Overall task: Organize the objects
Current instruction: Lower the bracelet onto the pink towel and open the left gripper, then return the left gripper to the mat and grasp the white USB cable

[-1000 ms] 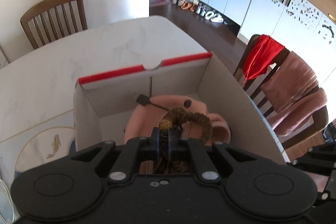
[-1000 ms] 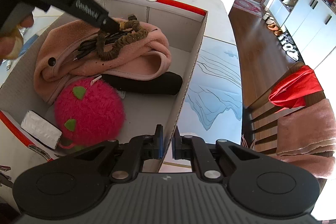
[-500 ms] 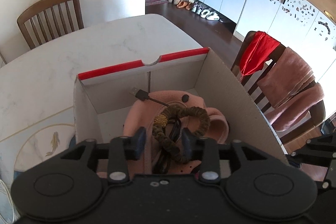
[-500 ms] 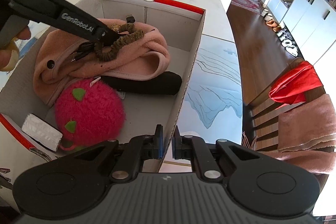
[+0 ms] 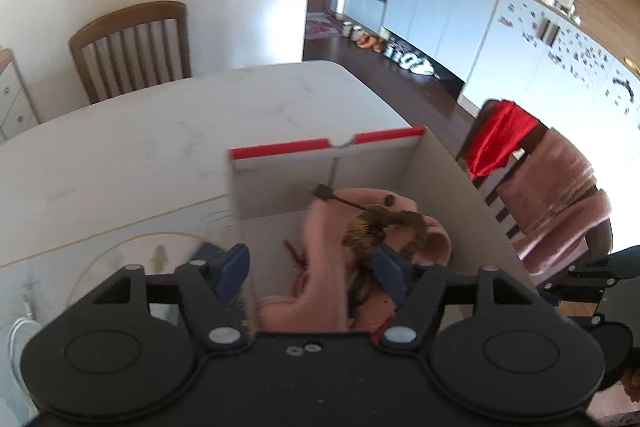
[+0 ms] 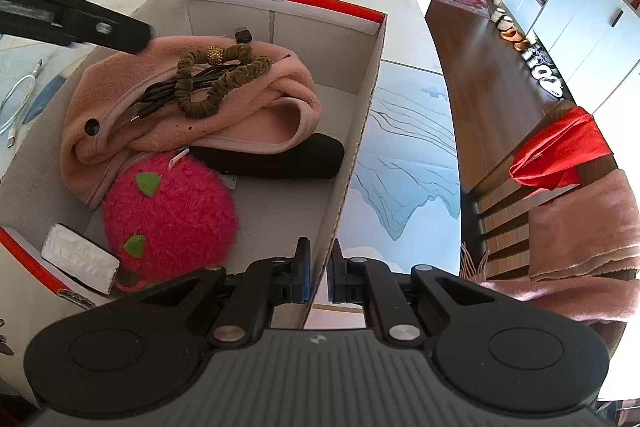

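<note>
Pinching the near right wall of the cardboard box point(image 6: 352, 155), the right gripper point(image 6: 319, 277) has its jaws pressed onto the cardboard edge. Just inside that wall, nearest the gripper, sits a fuzzy pink ball point(image 6: 170, 217) with green spots, and a white block point(image 6: 80, 259) lies to its left. Beyond the ball lies a black case point(image 6: 280, 159), partly under a pink hat point(image 6: 192, 107). On top of the hat rest the brown braided bracelet point(image 6: 218, 77) and a bundled black cable point(image 6: 168, 93). The left gripper point(image 5: 312, 269), jaws spread and just opened further, holds nothing; the bracelet lies free just beyond its right finger. The box stands on the white desk point(image 5: 140, 143), with a wooden chair point(image 5: 132, 47) at the far side.
</note>
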{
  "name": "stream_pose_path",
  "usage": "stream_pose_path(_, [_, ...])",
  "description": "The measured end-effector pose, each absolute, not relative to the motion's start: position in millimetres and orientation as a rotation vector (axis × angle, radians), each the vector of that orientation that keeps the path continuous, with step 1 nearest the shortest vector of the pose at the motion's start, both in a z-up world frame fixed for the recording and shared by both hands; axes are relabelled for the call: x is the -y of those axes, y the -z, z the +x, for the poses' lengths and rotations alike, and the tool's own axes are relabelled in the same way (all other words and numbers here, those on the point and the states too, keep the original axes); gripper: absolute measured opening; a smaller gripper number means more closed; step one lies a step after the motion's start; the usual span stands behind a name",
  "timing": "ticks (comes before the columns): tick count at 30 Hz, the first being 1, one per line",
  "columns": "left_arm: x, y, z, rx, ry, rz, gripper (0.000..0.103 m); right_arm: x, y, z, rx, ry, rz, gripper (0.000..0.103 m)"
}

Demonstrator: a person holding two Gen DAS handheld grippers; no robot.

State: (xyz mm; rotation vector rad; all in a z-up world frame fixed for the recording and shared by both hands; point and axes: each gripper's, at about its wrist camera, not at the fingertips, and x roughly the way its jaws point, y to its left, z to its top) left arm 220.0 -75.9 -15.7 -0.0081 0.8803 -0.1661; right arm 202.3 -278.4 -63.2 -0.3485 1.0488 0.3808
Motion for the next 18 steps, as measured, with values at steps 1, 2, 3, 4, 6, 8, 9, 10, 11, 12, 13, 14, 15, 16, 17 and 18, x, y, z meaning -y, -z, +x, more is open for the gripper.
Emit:
stream_pose_path(1, [70.7, 13.5, 217.6, -0.874, 0.159, -0.013, 0.071, 278.2, 63.2, 202.6, -1.051, -0.378, -0.347, 0.007])
stream_pose_path(2, [65.7, 11.3, 215.0, -0.868, 0.153, -0.017, 0.073, 278.0, 63.2, 202.9, -1.052, -0.375, -0.346, 0.007])
stream_pose_path(3, [60.7, 9.0, 212.3, -0.862, 0.145, -0.020, 0.075, 277.7, 63.1, 203.2, -1.054, -0.372, -0.345, 0.007])
stream_pose_path(4, [55.7, 6.9, 209.6, -0.854, 0.138, -0.022, 0.076, 277.7, 63.0, 203.0, -1.055, -0.369, -0.343, 0.007])
stream_pose_path(6, [45.9, 3.5, 203.7, -0.842, 0.123, -0.026, 0.080, 277.7, 63.0, 203.0, -1.056, -0.364, -0.340, 0.007])
stream_pose_path(8, [35.8, 1.5, 198.3, -0.833, 0.110, -0.029, 0.082, 277.3, 62.9, 202.8, -1.058, -0.357, -0.336, 0.007])
stream_pose_path(9, [30.5, 1.0, 195.5, -0.831, 0.102, -0.032, 0.083, 277.0, 63.1, 202.9, -1.059, -0.354, -0.335, 0.007])
stream_pose_path(10, [25.2, 0.9, 192.8, -0.829, 0.094, -0.032, 0.083, 276.5, 63.1, 203.1, -1.060, -0.350, -0.334, 0.007])
stream_pose_path(11, [19.9, 1.3, 190.3, -0.828, 0.087, -0.030, 0.085, 275.9, 63.2, 203.3, -1.060, -0.347, -0.335, 0.007])
stream_pose_path(12, [14.4, 2.0, 187.6, -0.827, 0.078, -0.026, 0.087, 275.5, 63.2, 203.6, -1.061, -0.344, -0.336, 0.007])
stream_pose_path(13, [9.0, 3.4, 184.8, -0.827, 0.068, -0.021, 0.088, 275.0, 63.1, 203.9, -1.062, -0.341, -0.335, 0.007])
stream_pose_path(14, [3.8, 4.8, 182.1, -0.827, 0.059, -0.016, 0.090, 274.8, 62.9, 203.9, -1.063, -0.338, -0.333, 0.007])
stream_pose_path(15, [-2.6, 6.6, 179.3, -0.829, 0.049, -0.014, 0.091, 274.6, 62.9, 204.1, -1.064, -0.333, -0.331, 0.007])
stream_pose_path(16, [-8.2, 7.6, 175.3, -0.830, 0.042, -0.015, 0.092, 274.3, 62.9, 204.2, -1.066, -0.328, -0.329, 0.007])
stream_pose_path(17, [-14.9, 9.1, 172.7, -0.832, 0.035, -0.020, 0.093, 273.9, 62.9, 204.1, -1.066, -0.325, -0.329, 0.007])
stream_pose_path(18, [-22.5, 10.8, 170.1, -0.833, 0.026, -0.027, 0.095, 273.3, 63.0, 204.1, -1.067, -0.320, -0.329, 0.007])
